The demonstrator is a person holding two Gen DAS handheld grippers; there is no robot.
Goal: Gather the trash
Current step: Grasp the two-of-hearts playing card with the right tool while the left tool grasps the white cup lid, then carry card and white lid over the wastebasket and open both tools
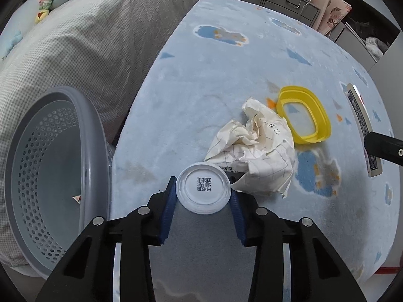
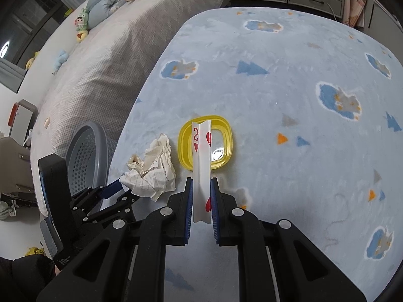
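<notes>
The left gripper pinches the white lid; the gray basket stands just to its left. The right gripper, clamping 1 bent playing card, lies farther from that basket, past the crumpled paper.

My right gripper is clamped on a bent two of hearts card. Beyond it lie a yellow lid and crumpled paper on the blue rug, my left gripper by the grey basket.
</notes>
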